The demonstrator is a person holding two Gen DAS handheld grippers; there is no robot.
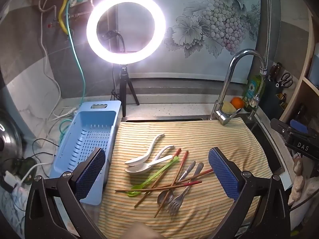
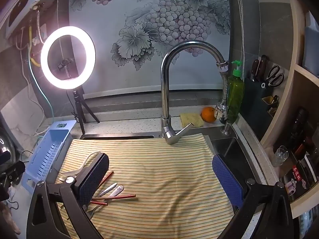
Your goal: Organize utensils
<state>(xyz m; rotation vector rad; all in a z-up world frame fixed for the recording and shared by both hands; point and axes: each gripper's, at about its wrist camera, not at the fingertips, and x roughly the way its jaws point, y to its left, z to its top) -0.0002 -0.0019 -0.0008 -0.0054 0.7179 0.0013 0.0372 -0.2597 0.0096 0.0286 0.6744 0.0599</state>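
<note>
A heap of utensils lies on a yellow striped cloth [image 1: 199, 135]: white soup spoons [image 1: 139, 167], a green plastic spoon [image 1: 151, 177], brown chopsticks [image 1: 171, 183], a metal spoon [image 1: 165, 197] and a metal fork [image 1: 177, 201]. My left gripper [image 1: 157, 175] hovers above this heap, open wide, nothing between its blue pads. A light blue slotted basket [image 1: 89, 139] stands left of the cloth. My right gripper [image 2: 165, 181] is open over bare cloth [image 2: 169, 169]; the metal handles [image 2: 111, 190] and chopsticks [image 2: 119, 196] lie by its left finger, which hides the rest.
A chrome faucet [image 2: 165, 91] rises behind the cloth, which covers the sink [image 2: 229, 147]. A lit ring light [image 1: 125, 26] on a tripod stands at the back left. An orange [image 2: 208, 114], sponge, green soap bottle [image 2: 236, 93] and knife block sit at the back right. Cables lie far left.
</note>
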